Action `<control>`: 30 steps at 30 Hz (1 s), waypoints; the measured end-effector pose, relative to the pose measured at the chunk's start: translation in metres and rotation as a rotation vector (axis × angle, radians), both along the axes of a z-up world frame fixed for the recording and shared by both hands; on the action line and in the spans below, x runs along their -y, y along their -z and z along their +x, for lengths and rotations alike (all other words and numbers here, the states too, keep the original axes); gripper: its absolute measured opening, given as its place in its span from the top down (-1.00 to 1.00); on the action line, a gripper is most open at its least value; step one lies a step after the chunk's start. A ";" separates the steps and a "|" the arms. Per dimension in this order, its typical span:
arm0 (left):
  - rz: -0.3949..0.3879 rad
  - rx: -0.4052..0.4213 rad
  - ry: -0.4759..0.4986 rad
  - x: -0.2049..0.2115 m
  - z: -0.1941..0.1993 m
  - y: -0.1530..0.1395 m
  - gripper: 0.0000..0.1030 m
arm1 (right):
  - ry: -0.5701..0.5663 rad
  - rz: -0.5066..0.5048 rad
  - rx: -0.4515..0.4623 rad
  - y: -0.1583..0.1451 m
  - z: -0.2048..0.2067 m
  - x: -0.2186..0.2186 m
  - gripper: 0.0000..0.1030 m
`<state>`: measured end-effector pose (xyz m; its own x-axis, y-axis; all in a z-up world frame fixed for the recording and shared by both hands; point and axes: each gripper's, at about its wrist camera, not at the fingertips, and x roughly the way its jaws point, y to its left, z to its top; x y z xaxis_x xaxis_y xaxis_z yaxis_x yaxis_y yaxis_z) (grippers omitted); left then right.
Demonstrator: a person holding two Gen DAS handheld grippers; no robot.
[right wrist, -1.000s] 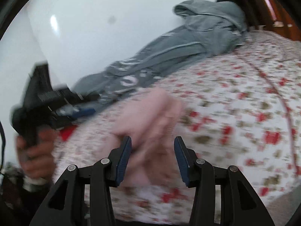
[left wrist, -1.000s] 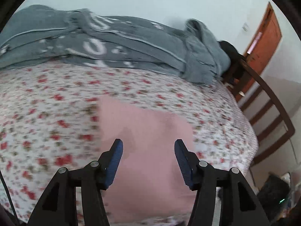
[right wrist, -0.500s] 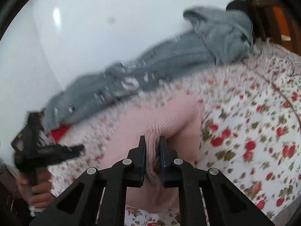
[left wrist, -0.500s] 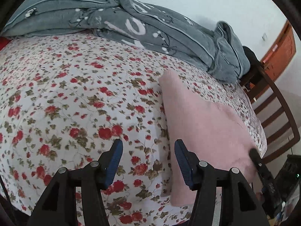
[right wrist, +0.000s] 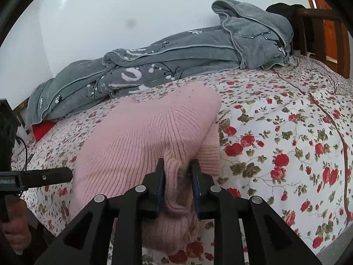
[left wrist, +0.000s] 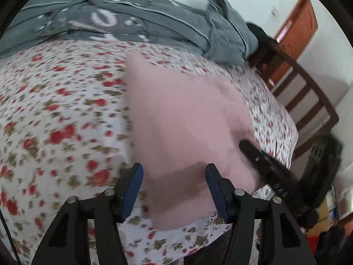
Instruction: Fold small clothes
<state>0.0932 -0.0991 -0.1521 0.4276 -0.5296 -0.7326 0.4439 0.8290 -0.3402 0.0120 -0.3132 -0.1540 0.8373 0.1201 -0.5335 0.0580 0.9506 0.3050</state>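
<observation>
On floral sheet (right wrist: 275, 119), ribbed pink sweater (right wrist: 141, 137) bunched.

The pink ribbed knit sweater (right wrist: 141, 137) lies on the bed sheet with red flowers (right wrist: 286, 137), near the front edge. Behind it, along the white wall (right wrist: 110, 11), lies the grey blanket with white shapes (right wrist: 176, 57). A red cloth (right wrist: 42, 128) pokes out under the blanket's left end. The brown wooden bed frame (left wrist: 304, 92) stands at the bed's right end.
</observation>
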 end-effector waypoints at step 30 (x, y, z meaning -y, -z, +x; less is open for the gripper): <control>-0.069 0.032 -0.077 -0.021 0.036 -0.019 -0.26 | -0.132 -0.046 0.135 -0.031 -0.018 -0.006 0.14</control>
<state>0.1296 -0.0777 -0.1334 0.4918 -0.5432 -0.6805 0.3913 0.8361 -0.3846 -0.0064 -0.3072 -0.1230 0.8801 0.2117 -0.4250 -0.1068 0.9604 0.2573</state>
